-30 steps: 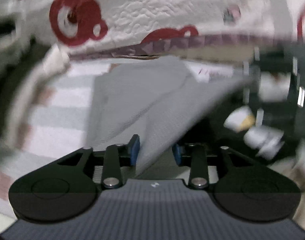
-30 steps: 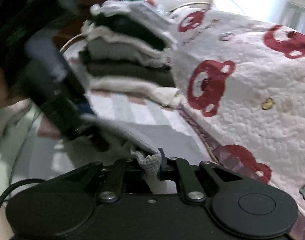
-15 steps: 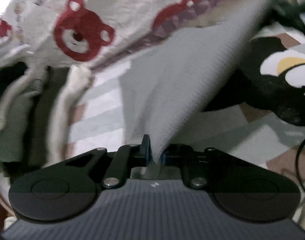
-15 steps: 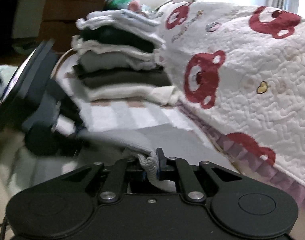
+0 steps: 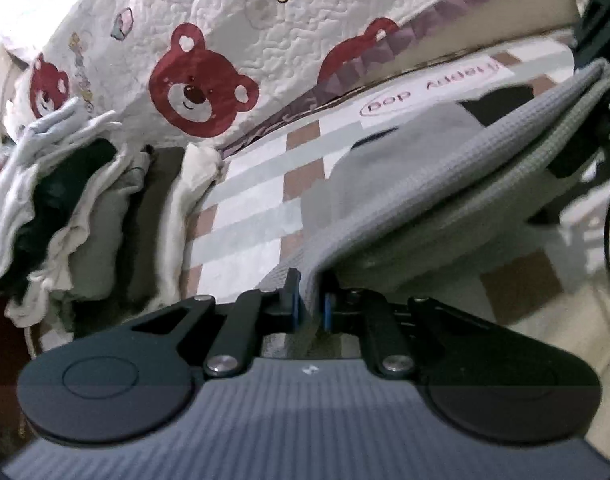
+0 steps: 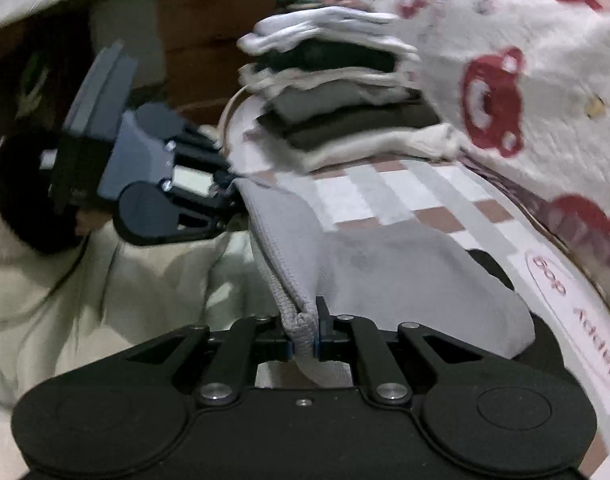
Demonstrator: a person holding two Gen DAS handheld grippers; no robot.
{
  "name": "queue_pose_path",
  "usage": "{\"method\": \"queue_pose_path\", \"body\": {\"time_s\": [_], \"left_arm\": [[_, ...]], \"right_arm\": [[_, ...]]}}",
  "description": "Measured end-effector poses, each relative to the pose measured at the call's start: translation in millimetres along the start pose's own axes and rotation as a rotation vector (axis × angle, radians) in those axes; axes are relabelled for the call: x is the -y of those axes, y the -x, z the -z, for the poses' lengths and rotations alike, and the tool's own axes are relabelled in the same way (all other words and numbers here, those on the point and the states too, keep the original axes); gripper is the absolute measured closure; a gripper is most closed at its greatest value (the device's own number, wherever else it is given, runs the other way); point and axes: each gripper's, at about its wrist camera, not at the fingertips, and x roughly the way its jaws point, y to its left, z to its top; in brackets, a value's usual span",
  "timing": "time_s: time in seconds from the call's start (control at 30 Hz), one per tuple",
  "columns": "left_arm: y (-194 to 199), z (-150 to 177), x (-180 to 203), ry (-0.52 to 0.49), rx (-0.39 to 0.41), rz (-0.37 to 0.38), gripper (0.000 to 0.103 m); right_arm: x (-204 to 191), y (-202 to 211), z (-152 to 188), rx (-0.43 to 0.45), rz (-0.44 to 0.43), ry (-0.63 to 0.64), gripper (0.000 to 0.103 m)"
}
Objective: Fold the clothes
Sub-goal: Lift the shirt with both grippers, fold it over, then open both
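Left wrist: left gripper [image 5: 310,307] clamped on grey waffle-knit cloth's [image 5: 445,184] hem, stretched taut above checked pink-and-white mat [image 5: 257,200] — folded stack [image 5: 85,216] nearby.
Right wrist: right gripper [image 6: 303,334] pinching another corner; bear-print white quilt [image 6: 525,80] alongside.

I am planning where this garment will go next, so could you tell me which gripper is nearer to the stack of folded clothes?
Left. The left gripper, pinching the grey garment, sits close beside the stack of folded clothes. The right gripper holds the garment's other end, farther from it.
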Motion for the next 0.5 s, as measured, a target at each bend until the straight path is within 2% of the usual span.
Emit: {"method": "queue_pose_path", "body": {"time_s": [0.1,0.17,0.27,0.3,0.4,0.43,0.47,0.5], "left_arm": [[-25,-25,-5,-0.115,0.026,0.027,0.088],[-43,-44,-2,-0.206,0.028,0.043,0.088],[-70,-72,-1,-0.256,-0.016,0.085,0.086],[-78,-77,-3,-0.243,-0.029,0.094,0.082],[-95,-80,-13,-0.049,-0.024,0.123,0.082],[-98,-77,-12,-0.009,-0.012,0.119,0.082],[-99,-75,-8,-0.012,0.002,0.097,0.082],[-101,-73,-1,-0.058,0.022,0.058,0.081]], "right_arm": [[27,0,-5,0.063,0.098,0.029,0.094],[60,-9,-11,0.074,0.151,-0.096,0.094],[101,-20,-9,0.088,0.150,-0.297,0.094],[108,-21,-5,0.091,0.143,-0.346,0.094],[130,-24,6,0.099,0.122,-0.494,0.094],[133,-26,8,0.094,0.126,-0.501,0.094],[135,-27,10,0.088,0.129,-0.509,0.094],[139,-28,11,0.089,0.128,-0.535,0.094]]}}
